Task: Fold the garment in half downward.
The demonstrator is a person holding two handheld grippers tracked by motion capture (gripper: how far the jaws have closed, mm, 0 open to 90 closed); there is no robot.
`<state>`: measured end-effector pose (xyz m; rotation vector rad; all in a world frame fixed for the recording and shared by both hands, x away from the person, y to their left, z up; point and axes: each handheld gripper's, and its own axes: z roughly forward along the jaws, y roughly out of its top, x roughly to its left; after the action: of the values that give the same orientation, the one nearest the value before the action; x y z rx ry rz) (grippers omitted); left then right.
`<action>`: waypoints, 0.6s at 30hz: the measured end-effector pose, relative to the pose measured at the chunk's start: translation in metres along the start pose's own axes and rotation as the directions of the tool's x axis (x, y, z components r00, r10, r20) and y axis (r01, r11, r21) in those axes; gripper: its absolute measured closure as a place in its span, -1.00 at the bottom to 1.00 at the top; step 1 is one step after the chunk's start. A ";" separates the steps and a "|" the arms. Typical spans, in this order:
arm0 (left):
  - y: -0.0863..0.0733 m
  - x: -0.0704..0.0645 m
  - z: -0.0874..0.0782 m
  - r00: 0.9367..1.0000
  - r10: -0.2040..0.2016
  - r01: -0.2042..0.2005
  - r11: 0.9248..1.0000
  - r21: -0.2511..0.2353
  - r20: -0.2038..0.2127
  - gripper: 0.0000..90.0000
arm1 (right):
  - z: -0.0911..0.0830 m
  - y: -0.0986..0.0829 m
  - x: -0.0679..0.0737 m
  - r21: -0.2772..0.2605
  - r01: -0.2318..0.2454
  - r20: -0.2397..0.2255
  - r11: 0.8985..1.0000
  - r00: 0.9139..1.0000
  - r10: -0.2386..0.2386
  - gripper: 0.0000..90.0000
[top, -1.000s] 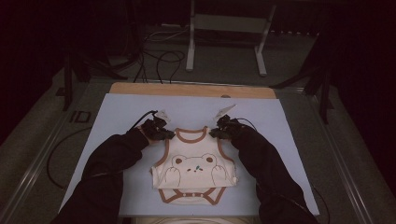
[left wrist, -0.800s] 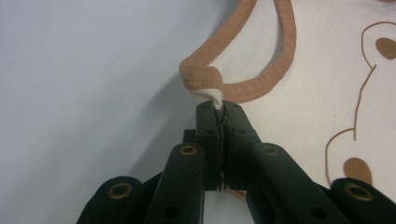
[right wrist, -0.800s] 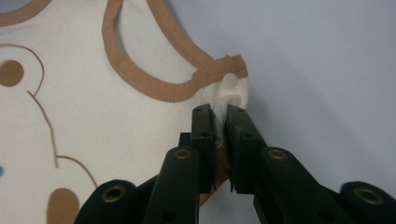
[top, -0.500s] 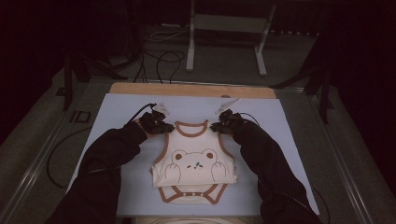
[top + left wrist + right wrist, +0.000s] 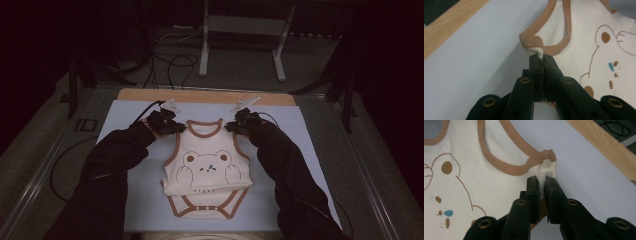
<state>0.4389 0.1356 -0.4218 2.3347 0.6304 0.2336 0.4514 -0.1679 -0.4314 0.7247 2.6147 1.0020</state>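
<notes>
A cream baby bodysuit [image 5: 205,167] with brown trim and a bear print lies flat on the pale blue mat [image 5: 125,120], neck toward the far side. My left gripper [image 5: 176,127] is shut on its left shoulder strap [image 5: 534,43], the cloth pinched between the black jaws. At the other shoulder, my right gripper [image 5: 231,126] holds the right strap [image 5: 546,166], with bunched cream fabric between its jaws. The bear face [image 5: 609,67] shows beside the left jaws, and the bear print [image 5: 445,182] beside the right ones.
A wooden strip [image 5: 210,95] borders the mat's far edge. Beyond it stand a metal frame's legs [image 5: 240,45] and loose cables [image 5: 170,65] on the floor. Dark-sleeved forearms [image 5: 115,165] cross the mat on both sides of the garment.
Both grippers have moved toward the far side of the mat, pulling the bodysuit's shoulders with them. The garment now lies stretched out longer and flatter.
</notes>
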 end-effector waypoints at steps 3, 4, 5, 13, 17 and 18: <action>0.006 0.001 -0.006 1.000 0.006 -0.006 1.000 -0.007 -0.011 0.96 | -0.003 0.004 -0.002 -0.009 0.002 0.007 1.000 1.000 -0.002 0.85; 0.007 0.001 -0.008 1.000 0.006 -0.006 1.000 -0.015 -0.014 0.96 | -0.004 0.006 -0.002 -0.014 0.003 0.011 1.000 1.000 -0.003 0.85; 0.009 0.001 -0.010 1.000 0.011 -0.012 1.000 -0.020 -0.015 0.96 | -0.004 0.006 -0.002 -0.014 0.003 0.011 1.000 1.000 -0.003 0.85; 0.018 0.002 -0.023 0.999 0.016 -0.018 0.997 -0.070 -0.027 0.96 | -0.014 0.020 -0.009 -0.038 0.013 0.039 0.999 0.999 -0.012 0.85; 0.024 0.003 -0.027 0.999 0.017 -0.020 0.997 -0.075 -0.044 0.96 | -0.019 0.025 -0.015 -0.049 0.010 0.055 0.999 0.998 -0.008 0.85; 0.025 0.002 -0.028 0.999 0.020 -0.023 0.997 -0.076 -0.044 0.96 | -0.021 0.026 -0.016 -0.056 0.009 0.058 0.998 0.998 -0.006 0.85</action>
<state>0.4409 0.1375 -0.3840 2.2690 0.6069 0.3136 0.4660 -0.1709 -0.3974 0.7191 2.5276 1.0324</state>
